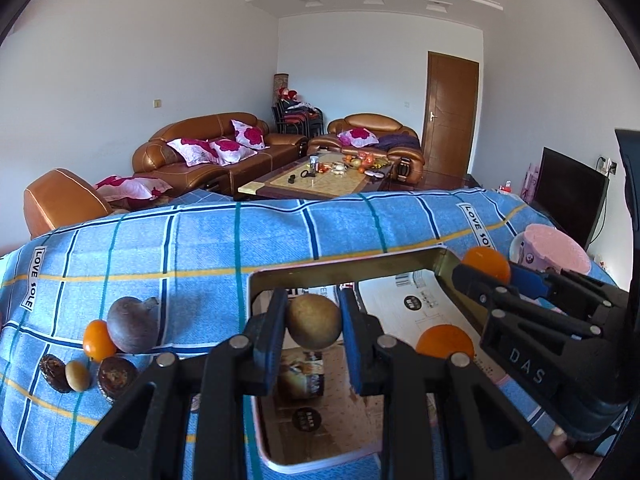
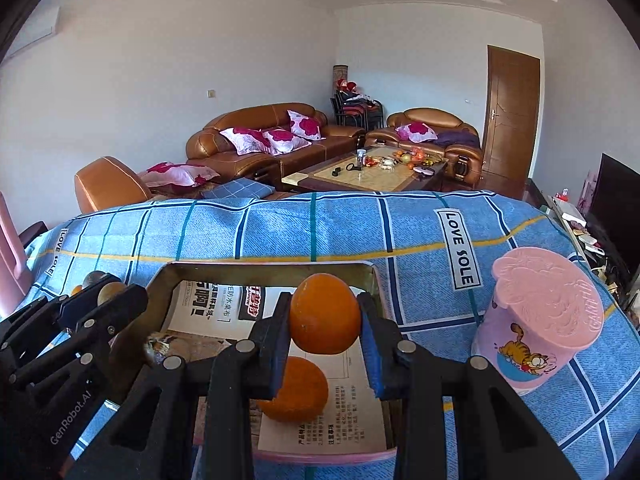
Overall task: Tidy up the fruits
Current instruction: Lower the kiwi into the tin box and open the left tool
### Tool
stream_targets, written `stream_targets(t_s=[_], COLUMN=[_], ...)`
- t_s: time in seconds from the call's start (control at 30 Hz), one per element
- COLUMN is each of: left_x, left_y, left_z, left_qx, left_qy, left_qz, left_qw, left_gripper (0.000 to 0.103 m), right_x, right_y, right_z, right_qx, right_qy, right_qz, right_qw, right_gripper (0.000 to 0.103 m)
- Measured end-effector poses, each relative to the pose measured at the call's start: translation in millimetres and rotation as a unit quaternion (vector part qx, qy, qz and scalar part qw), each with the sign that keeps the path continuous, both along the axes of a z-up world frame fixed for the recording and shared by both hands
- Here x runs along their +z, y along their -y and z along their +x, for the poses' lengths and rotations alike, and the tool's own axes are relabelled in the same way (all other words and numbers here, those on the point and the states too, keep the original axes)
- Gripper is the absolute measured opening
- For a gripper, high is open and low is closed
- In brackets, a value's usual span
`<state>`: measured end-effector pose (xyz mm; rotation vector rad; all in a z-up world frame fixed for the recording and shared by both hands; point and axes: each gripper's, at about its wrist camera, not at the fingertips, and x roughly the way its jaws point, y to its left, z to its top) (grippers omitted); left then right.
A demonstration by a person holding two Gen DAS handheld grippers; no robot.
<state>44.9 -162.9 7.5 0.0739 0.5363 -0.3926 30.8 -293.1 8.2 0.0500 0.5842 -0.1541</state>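
The left gripper (image 1: 314,322) is clamped on a round tan fruit (image 1: 314,322), held above the tin (image 1: 344,266), a shallow metal box lined with printed paper on the blue checked cloth (image 1: 200,240). The right gripper (image 2: 325,314) squeezes an orange (image 2: 325,314) between its blue pads (image 2: 370,352), also over the tin; in the left wrist view it reaches in from 3 o'clock. A second orange (image 2: 294,390) lies inside the tin, at 6 o'clock of the held one, on the paper. At 9 o'clock of the tin, loose fruit sits on the cloth: a big brown fruit (image 1: 132,324), a small orange (image 1: 98,340) touching it, two dark fruits (image 1: 118,376) and a small tan one (image 1: 77,376) between them. A pink cup (image 2: 544,320) stands upside down at 3 o'clock of the tin.
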Motion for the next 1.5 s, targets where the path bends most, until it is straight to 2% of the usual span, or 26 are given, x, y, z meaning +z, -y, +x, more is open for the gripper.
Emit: stream_targets(t_s=[0.57,0.8,0.9,1.0,1.03,1.07,1.1,1.13,1.2,1.27,1.4,1.5], left_x=[-13.9,-14.9,-13.3,-11.2,-10.3,-8.8,-6.6,-4.2,-0.5,2.2,6.0,8.6], left_y=[11.9,12.0,10.4,2.9,-0.6,-3.3,-5.4,-7.2,-10.4,-16.8,-27.9,-32.2], left_z=[16.7,17.6,15.3,13.8,12.4,10.1,7.2,4.3,1.0,0.1,-1.5,-3.1], left_qx=[-0.003,0.002,0.020,0.045,0.053,0.059,0.064,0.070,0.083,0.092,0.097,0.107], left_qy=[-0.056,-0.057,-0.045,-0.037,-0.032,-0.024,-0.014,-0.003,0.013,0.017,0.019,0.029], left_qz=[0.007,0.009,0.014,0.010,0.007,0.003,0.001,0.002,0.006,-0.003,-0.016,-0.006], left_qw=[0.9984,0.9983,0.9987,0.9983,0.9980,0.9979,0.9978,0.9975,0.9965,0.9956,0.9950,0.9938], left_gripper=[0.028,0.029,0.038,0.061,0.071,0.078,0.081,0.084,0.093,0.103,0.103,0.103], right_x=[-21.5,-22.2,-19.1,-16.4,-15.3,-13.7,-11.7,-9.7,-6.4,-4.4,-1.7,0.0], right_y=[-17.5,-8.2,-8.5,-5.9,-3.3,-0.5,2.9,6.2,11.5,17.4,27.2,28.1], right_z=[17.6,18.5,17.3,15.6,15.2,14.5,13.5,12.3,10.1,9.0,2.9,-0.4], right_qx=[0.035,0.044,0.045,0.041,0.039,0.036,0.033,0.029,0.017,0.007,0.009,0.006], right_qy=[-0.053,-0.052,-0.046,-0.041,-0.038,-0.034,-0.029,-0.025,-0.019,-0.016,0.000,0.012], right_qz=[-0.038,0.003,0.010,0.018,0.025,0.033,0.043,0.052,0.065,0.077,0.126,0.138], right_qw=[0.997,0.998,0.998,0.998,0.998,0.998,0.998,0.998,0.998,0.997,0.992,0.990], right_gripper=[0.034,0.035,0.037,0.037,0.037,0.037,0.038,0.040,0.054,0.063,0.081,0.089])
